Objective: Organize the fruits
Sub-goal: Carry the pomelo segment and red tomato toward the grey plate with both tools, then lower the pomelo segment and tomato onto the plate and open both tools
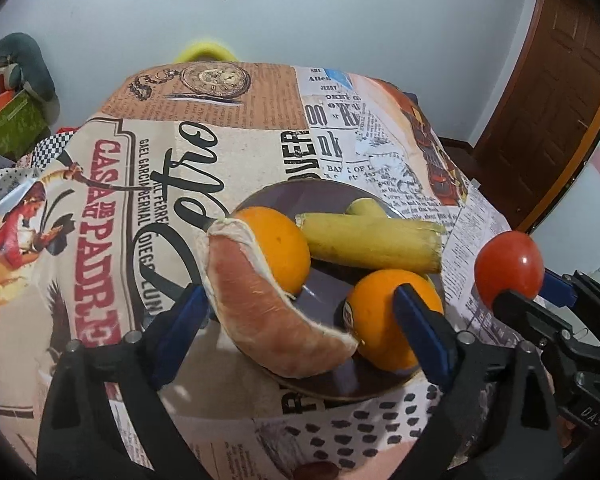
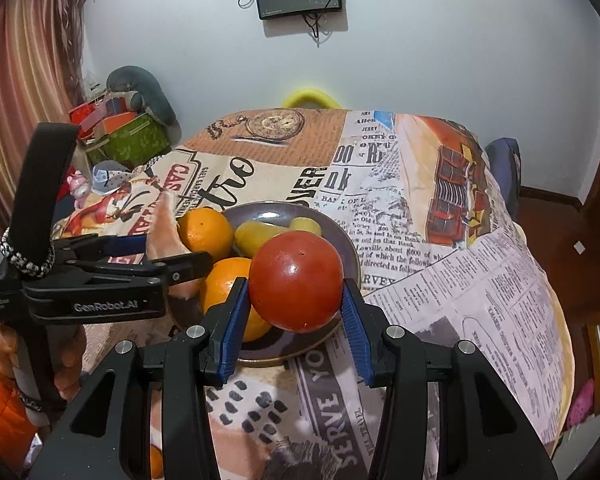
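So my right gripper [image 2: 296, 312] has the tomato [image 2: 296, 280] clamped between its blue pads [image 2: 236, 320], held up in the air over the near right edge of the plate [image 2: 340, 236]. From the left wrist cam I can see that same tomato [image 1: 509, 268] off to the right of the plate [image 1: 276, 196], above the table.

My left gripper [image 1: 300, 320] is spread wide. The grapefruit wedge [image 1: 260, 308] sits in the gap between its fingers; its left pad [image 1: 180, 324] looks like it's just beside the peel, but I can't tell if it's actually touching. The right pad [image 1: 420, 328] is in front of the near orange [image 1: 372, 320], the one with the sticker.

On the plate: the wedge leans against the far orange [image 1: 276, 248] on the left side, the two bananas [image 1: 372, 244] lie across the far side, and the near orange is at the near right edge. The plate itself sits toward the near edge of the table, on the newspaper-print tablecloth [image 1: 220, 120].
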